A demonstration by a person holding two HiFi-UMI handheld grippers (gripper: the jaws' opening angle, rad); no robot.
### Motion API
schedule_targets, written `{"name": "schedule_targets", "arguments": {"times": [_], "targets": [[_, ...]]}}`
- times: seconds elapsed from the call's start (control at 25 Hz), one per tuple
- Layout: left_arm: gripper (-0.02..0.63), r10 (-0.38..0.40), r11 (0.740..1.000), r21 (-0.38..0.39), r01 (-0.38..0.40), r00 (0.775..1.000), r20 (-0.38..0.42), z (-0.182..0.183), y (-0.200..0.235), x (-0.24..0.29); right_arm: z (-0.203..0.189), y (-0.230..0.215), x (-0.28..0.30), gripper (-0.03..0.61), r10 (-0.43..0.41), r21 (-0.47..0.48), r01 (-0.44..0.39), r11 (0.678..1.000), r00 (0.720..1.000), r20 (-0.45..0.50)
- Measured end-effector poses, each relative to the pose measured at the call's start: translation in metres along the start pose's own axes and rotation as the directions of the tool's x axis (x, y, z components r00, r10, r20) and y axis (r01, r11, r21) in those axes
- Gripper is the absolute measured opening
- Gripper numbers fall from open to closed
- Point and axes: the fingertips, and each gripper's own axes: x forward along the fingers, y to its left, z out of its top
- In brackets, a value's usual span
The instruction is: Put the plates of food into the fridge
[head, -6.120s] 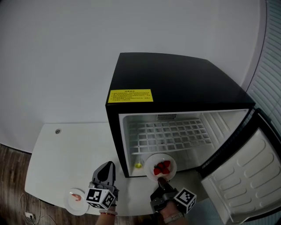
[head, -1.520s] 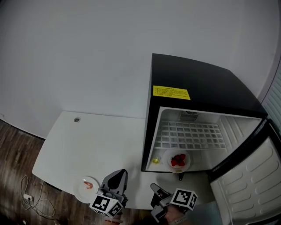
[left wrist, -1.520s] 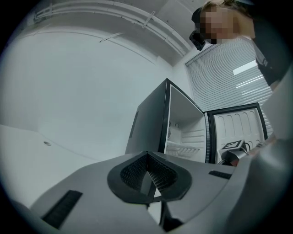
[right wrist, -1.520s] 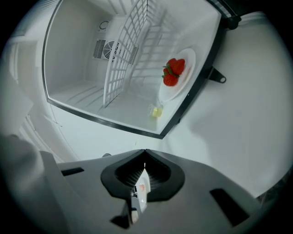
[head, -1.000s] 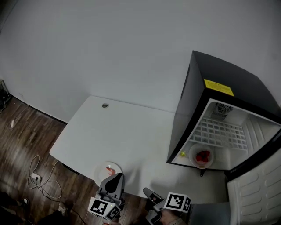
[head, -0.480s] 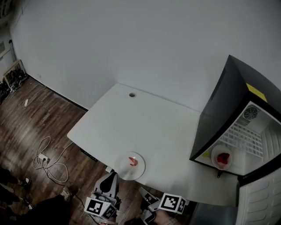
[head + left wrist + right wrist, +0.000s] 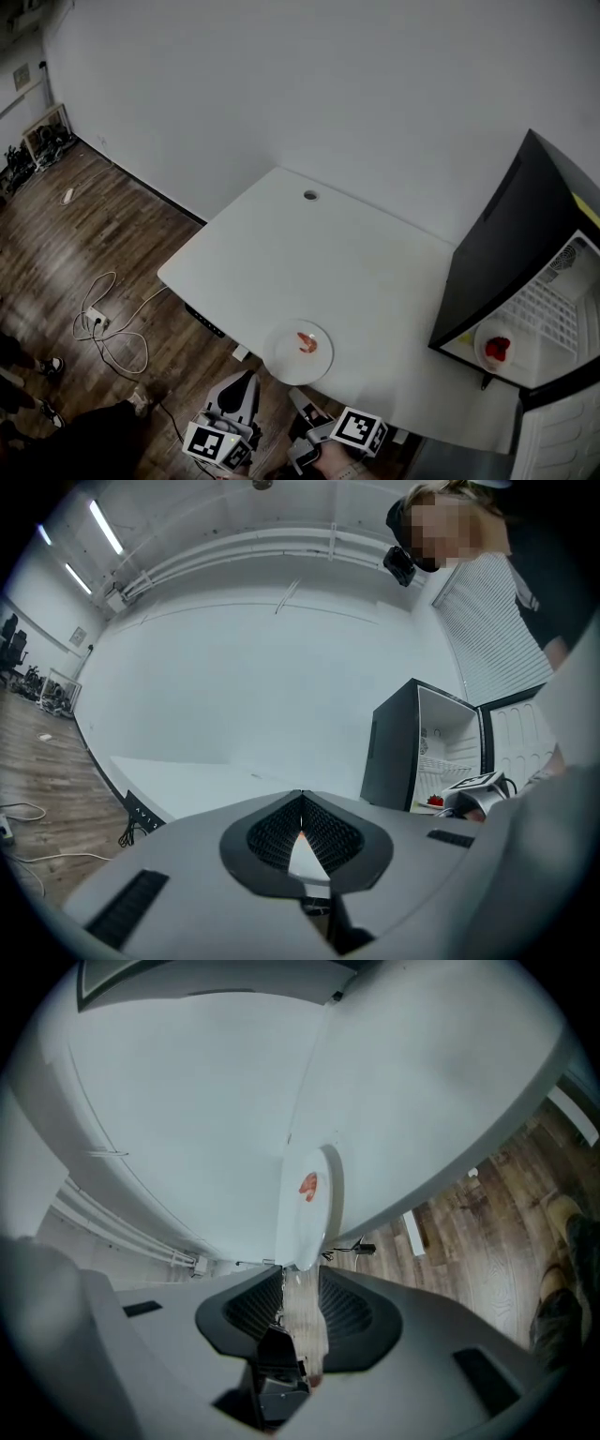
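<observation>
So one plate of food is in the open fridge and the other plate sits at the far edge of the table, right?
Not the far edge: the head view shows the other plate at the near edge of the table. One plate of food is in the open fridge.

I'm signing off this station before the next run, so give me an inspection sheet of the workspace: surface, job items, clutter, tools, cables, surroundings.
Surface: white rectangular table, bare apart from one plate; round grommet hole near its far edge.
Job's things: round white plate with a red morsel at the table's near edge; white plate of red food inside the open black fridge.
Clutter: nothing seen.
Tools: left tool shut, empty; right tool open, jaws have just been opening, near plate's rim just ahead, not gripped.
Cables: white cord and power strip on the floor.
Surroundings: wooden floor, white wall.
</observation>
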Motion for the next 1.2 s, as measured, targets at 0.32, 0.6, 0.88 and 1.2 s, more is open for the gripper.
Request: {"name": "schedule_targets", "arguments": {"times": [0.32,0.6,0.88,1.2], "targets": [[0.006,0.017,1.0,-0.002,-0.017,1.0,-0.02,-0.014,0.012,-0.002,0.005,-0.011,0.023,0.121,0.001,0.075,-0.006,0.997,0.998,0.06],[0.006,0.017,1.0,-0.005,-0.017,0.999,-0.046,-0.026,0.015,0.0,0.014,-0.015,0.034,0.121,0.021,0.121,-0.033,0.992,0.995,0.1],[0.006,0.015,1.0,-0.015,-0.016,0.998,-0.059,-0.03,0.014,-0.004,0.013,-0.021,0.04,0.121,0.011,0.207,-0.037,0.978,0.992,0.125],[0.006,0.013,1.0,-0.007,-0.013,0.998,-0.063,-0.035,0.018,-0.007,0.016,-0.023,0.041,0.12,0.033,0.22,-0.066,0.973,0.988,0.151]]}}
